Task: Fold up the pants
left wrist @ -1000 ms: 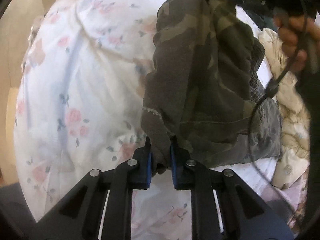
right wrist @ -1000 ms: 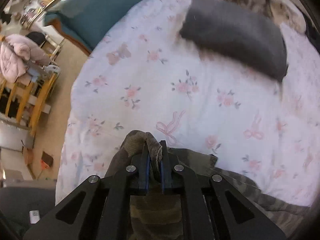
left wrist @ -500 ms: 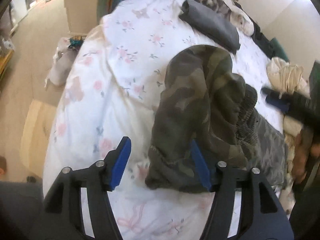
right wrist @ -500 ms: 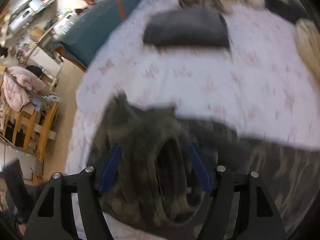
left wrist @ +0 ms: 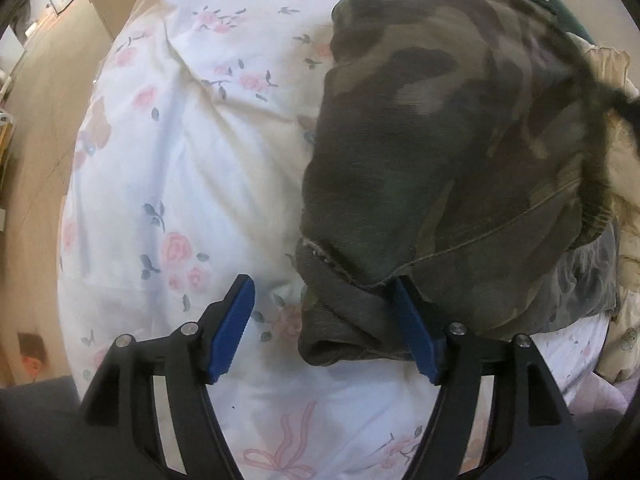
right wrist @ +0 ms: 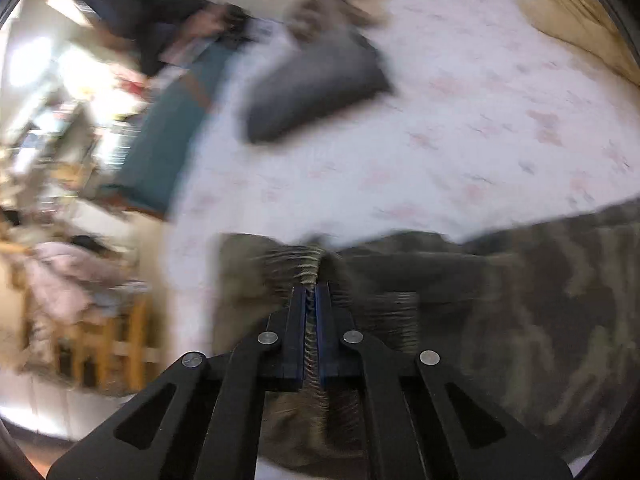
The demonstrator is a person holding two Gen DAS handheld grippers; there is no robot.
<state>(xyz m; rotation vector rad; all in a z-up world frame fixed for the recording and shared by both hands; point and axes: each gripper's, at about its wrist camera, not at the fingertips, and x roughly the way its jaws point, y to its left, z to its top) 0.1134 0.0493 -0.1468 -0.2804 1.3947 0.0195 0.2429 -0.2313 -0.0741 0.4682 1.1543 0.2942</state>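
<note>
Plainly unlabelled camouflage pants (left wrist: 440, 140) on floral bedsheet (left wrist: 180, 160).

One pair of camouflage pants (left wrist: 440, 152) fills the right of the left wrist view, lying on one floral bedsheet (left wrist: 180, 184), with two grippers counted, one per camera: the left gripper (left wrist: 324, 328) at lower centre and the right gripper (right wrist: 311, 300) at lower centre of its blurred view. One folded grey garment (right wrist: 316, 88) sits upper centre, one teal sofa (right wrist: 164, 148) at left.
</note>
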